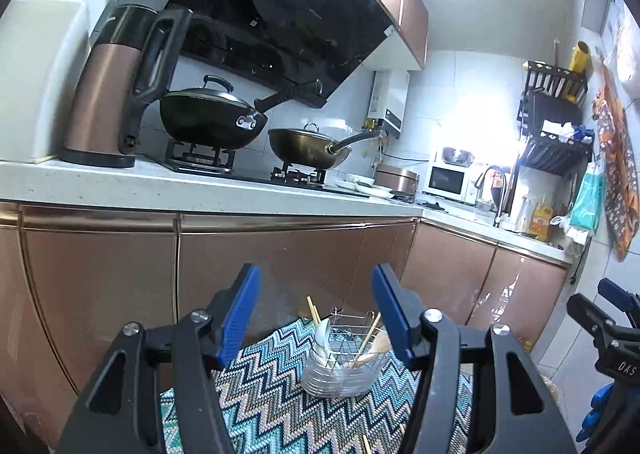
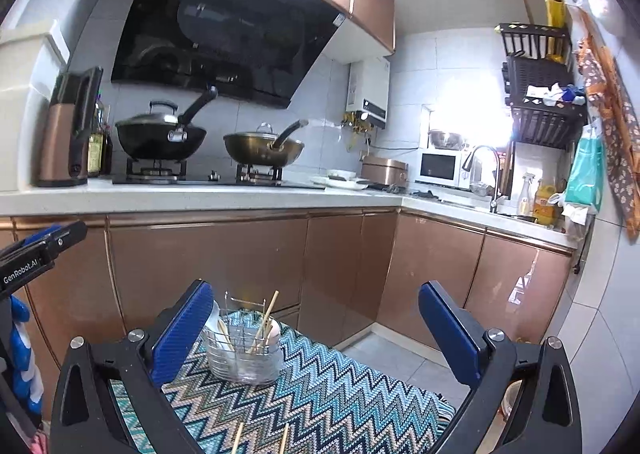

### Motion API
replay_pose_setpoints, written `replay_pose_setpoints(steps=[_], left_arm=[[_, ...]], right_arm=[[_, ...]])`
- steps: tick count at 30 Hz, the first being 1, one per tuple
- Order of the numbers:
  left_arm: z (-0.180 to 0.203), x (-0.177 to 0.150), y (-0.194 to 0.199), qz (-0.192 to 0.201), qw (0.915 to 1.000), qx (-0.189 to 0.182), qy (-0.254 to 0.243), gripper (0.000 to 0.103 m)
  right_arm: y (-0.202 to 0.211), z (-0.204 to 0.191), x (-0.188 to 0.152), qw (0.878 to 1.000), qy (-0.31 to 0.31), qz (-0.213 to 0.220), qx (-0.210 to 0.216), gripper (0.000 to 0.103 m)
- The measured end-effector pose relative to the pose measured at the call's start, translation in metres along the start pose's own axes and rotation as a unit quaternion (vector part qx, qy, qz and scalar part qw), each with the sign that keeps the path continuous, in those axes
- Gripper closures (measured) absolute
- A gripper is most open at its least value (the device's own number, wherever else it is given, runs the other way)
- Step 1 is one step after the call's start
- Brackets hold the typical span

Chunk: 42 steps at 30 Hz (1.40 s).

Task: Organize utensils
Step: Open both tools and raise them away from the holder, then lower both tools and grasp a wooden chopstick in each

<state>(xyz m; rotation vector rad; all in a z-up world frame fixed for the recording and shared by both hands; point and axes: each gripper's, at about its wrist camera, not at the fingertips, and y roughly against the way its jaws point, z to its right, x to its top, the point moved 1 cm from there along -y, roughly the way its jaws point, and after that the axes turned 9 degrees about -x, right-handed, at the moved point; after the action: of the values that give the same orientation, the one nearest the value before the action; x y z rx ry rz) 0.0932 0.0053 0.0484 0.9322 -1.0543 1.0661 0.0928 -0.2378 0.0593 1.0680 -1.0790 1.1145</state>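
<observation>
Left gripper (image 1: 316, 314) spread wide, blue pads empty, above zigzag-patterned teal woven mat (image 1: 272, 386). Right gripper (image 2: 316, 330) likewise spread, holding nothing. Silver wire utensil basket (image 2: 244, 354) upright on mat's far end, holding white ceramic spoons (image 1: 323, 338), pale wooden chopsticks (image 2: 267, 316). Two loose chopsticks (image 2: 260, 438) lie on mat's near edge.

Two woks (image 2: 160, 133) sit on the stove at centre left, one kettle (image 2: 68, 129) at far left, one microwave (image 2: 438, 167) at right, one wire utensil holder (image 2: 244, 350) at bottom, two loose chopsticks (image 2: 238, 438) at the bottom edge.
</observation>
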Motion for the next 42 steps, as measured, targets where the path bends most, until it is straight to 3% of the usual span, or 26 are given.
replay_pose_setpoints(steps=[19, 29, 37, 42], left_arm=[[0.018, 0.031, 0.092, 0.048, 0.9986, -0.004, -0.024, 0.043], [0.024, 0.039, 0.115, 0.068, 0.9973, -0.009, -0.026, 0.039], [0.02, 0.028, 0.094, 0.031, 0.9993, -0.011, -0.02, 0.037], [0.014, 0.005, 0.059, -0.033, 0.9991, -0.004, -0.026, 0.037]], right_arm=[[0.106, 0.015, 0.029, 0.996, -0.03, 0.08, 0.01, 0.0], [0.129, 0.009, 0.031, 0.997, -0.006, 0.081, -0.005, 0.0], [0.106, 0.004, 0.02, 0.999, 0.011, 0.041, 0.001, 0.0], [0.071, 0.007, 0.0, 1.0, 0.008, -0.017, 0.002, 0.0]])
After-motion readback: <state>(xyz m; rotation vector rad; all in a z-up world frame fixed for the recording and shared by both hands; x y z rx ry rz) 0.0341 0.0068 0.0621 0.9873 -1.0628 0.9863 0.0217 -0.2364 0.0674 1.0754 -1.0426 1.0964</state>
